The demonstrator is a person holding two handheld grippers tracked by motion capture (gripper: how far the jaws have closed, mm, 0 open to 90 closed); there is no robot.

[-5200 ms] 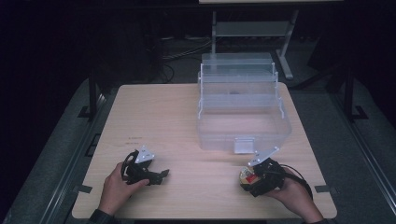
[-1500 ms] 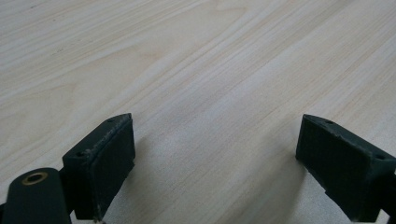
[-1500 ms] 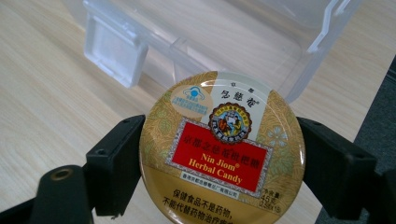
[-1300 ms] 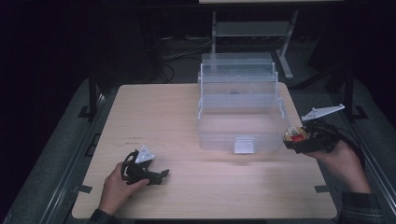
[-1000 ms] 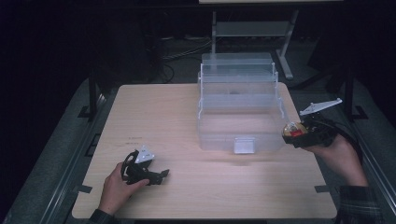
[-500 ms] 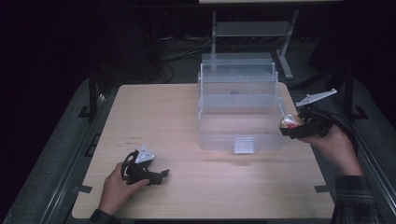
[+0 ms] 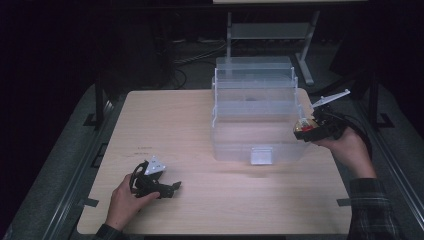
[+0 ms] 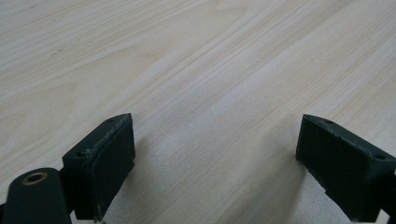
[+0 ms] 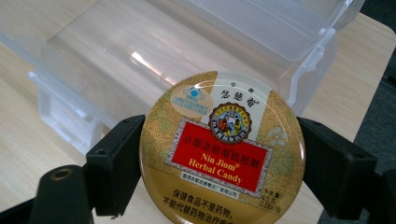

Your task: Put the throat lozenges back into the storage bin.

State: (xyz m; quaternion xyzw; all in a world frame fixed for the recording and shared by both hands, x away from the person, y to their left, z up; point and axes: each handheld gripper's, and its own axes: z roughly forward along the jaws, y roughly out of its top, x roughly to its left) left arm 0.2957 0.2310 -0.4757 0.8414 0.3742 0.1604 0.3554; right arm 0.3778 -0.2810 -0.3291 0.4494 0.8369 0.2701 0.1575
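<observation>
Dark floor and a metal shelf frame surround a pale wooden worktop, which carries one clear plastic organizer box, its stepped trays fanned open, with a single white latch at its front wall.

Starting at the right gripper: its two black jaws are clenched on one round gold candy tin, one pad pressing the rim at 9 o'clock and the other at 3 o'clock, the printed lid facing the camera. The right gripper view lets the red label be read, "Nin Jiom Herbal Candy", with Chinese characters above and below; in the high view the same tin is a small red and gold spot. Beyond the tin, in that gripper view, the box's clear trays stretch away towards 12 o'clock. The high view adds where this happens: the tin is held off the worktop just at the box's right front corner, at about 3 o'clock from the box's middle, with the person's right hand and a plaid sleeve behind it.

One left gripper lies low near the worktop's front edge, at 7 o'clock from the box and well apart from it, in the left hand. The left gripper view shows its two jaws spread wide, released, with bare wood grain between them.
</observation>
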